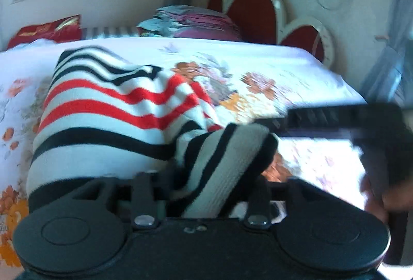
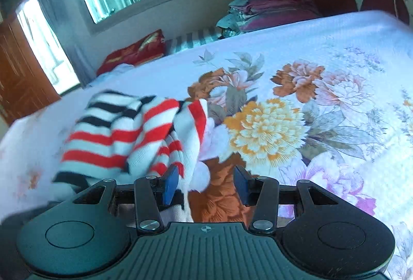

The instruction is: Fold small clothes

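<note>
The striped sweater [image 1: 108, 112] lies bunched on the flowered bedspread [image 2: 296, 52], near the edge closest to the cameras, with red, black and white bands running across it. The left gripper [image 1: 206, 192] has a rolled, cuffed part of the knit sitting between its arms, so it looks clenched on the sweater, though its fingertips are buried in cloth and the bite itself cannot be seen. The right gripper [image 2: 204, 184] is released, blue pads [image 2: 171, 183] spread apart, the left-hand pad just touching a fold of the fabric while the other hangs over bare bedspread. The step in hand appears to be spreading the garment flat or carrying one part over. To do it well, the left grip should hold a single edge rather than a wad, and the right should take a matching hem or sleeve before either pulls, keeping the stripes parallel as a guide. Both views are smeared by motion. Which part is sleeve, collar or hem is hard to tell, and the sweater's near edge is cut off behind the gripper bodies.
</note>
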`<state>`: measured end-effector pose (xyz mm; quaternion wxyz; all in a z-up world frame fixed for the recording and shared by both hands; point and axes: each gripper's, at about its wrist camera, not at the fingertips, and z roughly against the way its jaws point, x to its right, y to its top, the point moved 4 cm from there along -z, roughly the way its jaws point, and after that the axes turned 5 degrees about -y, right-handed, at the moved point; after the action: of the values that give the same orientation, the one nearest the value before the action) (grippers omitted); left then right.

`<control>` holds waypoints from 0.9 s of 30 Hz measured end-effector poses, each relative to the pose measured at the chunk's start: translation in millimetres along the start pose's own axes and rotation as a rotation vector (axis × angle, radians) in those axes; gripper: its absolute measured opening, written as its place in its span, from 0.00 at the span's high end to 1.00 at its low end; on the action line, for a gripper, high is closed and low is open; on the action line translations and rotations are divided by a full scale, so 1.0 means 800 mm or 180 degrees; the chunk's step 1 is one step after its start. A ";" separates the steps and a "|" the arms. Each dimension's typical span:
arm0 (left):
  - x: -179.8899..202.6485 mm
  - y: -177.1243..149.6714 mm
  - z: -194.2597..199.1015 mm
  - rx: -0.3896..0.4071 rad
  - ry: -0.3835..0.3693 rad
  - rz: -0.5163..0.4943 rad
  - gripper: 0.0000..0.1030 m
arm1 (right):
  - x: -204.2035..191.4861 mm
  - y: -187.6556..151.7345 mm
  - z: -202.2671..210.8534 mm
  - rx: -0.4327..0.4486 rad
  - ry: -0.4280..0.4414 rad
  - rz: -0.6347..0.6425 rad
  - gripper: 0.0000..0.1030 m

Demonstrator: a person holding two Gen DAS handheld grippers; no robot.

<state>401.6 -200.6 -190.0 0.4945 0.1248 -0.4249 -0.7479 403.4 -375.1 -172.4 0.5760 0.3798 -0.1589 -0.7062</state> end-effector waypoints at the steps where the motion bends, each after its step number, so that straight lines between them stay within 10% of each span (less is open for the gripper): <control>1: 0.005 -0.001 0.005 -0.0017 -0.0045 -0.0028 0.40 | -0.002 0.005 0.001 -0.0016 0.0090 -0.0031 0.54; 7: -0.005 -0.007 0.050 -0.0033 -0.0112 -0.0062 0.37 | -0.043 0.009 -0.021 -0.0371 0.0623 -0.0027 0.54; 20: -0.145 0.020 0.103 0.0282 0.0610 0.0775 0.34 | -0.072 0.004 -0.074 -0.0563 0.0553 -0.0018 0.54; 27: -0.146 0.015 0.073 0.0185 0.0489 0.0809 0.33 | -0.075 0.009 -0.060 -0.0337 0.0444 0.0105 0.78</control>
<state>429.9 -73.5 -172.4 0.6125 0.1412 -0.4196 -0.6549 445.5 -310.7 -178.2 0.6165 0.3943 -0.0872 -0.6759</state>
